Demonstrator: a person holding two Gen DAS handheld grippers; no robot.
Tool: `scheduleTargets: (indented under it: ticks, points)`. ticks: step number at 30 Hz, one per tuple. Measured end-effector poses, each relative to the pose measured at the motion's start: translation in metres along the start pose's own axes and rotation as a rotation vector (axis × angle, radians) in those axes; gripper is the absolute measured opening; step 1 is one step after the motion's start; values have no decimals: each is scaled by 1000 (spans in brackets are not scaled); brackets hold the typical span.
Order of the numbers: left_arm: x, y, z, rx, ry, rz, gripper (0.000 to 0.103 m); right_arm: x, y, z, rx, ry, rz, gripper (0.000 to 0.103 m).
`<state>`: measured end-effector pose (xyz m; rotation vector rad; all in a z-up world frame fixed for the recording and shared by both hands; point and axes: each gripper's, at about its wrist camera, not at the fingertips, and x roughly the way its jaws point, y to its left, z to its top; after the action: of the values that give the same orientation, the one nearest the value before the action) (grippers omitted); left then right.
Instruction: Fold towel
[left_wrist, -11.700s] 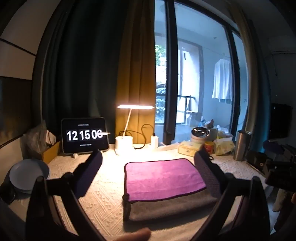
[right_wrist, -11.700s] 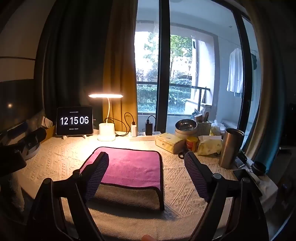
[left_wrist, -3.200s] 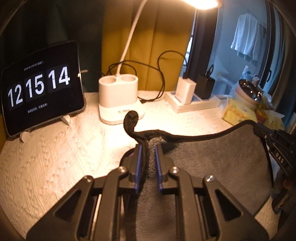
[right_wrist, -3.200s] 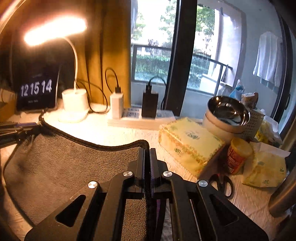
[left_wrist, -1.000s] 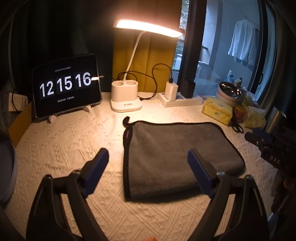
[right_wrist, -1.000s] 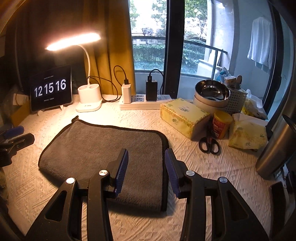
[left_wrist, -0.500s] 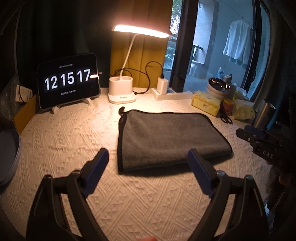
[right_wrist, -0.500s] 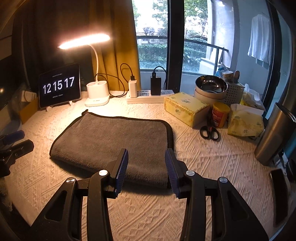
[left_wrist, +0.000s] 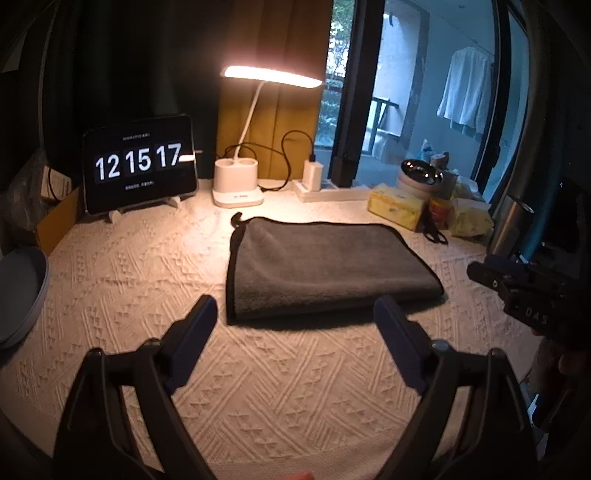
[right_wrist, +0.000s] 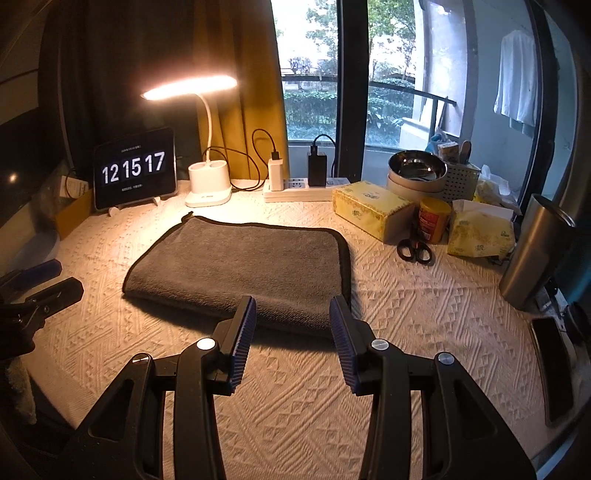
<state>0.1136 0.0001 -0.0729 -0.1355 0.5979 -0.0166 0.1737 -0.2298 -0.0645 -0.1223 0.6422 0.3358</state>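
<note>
The towel (left_wrist: 325, 266) lies folded on the cream tablecloth, grey side up, with a black edge trim and a small loop at its far left corner. It also shows in the right wrist view (right_wrist: 243, 266). My left gripper (left_wrist: 295, 314) is open and empty, held just in front of the towel's near edge. My right gripper (right_wrist: 291, 317) is open and empty, its fingertips just short of the towel's near right corner. Neither gripper touches the towel.
A clock tablet (left_wrist: 138, 162), a lit desk lamp (left_wrist: 238, 184) and a power strip (right_wrist: 306, 188) stand at the back. Tissue boxes (right_wrist: 369, 208), a can, scissors (right_wrist: 413, 251), bowls and a steel cup (right_wrist: 532, 254) crowd the right. A plate (left_wrist: 18, 291) sits at the left edge.
Both grippers have drawn back from the towel toward the near side of the table. The towel has not moved since it was let go.
</note>
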Motion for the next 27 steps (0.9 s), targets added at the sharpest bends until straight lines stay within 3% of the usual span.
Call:
scheduleTargets:
  ticks: [15, 27]
  points:
    - [-53, -7, -13, 6, -136, -21, 88, -62, 21, -7, -40, -105, 9, 44]
    - [-90, -18, -12, 42, -272, -24, 88, -109, 10, -14, 1, -217, -34, 44]
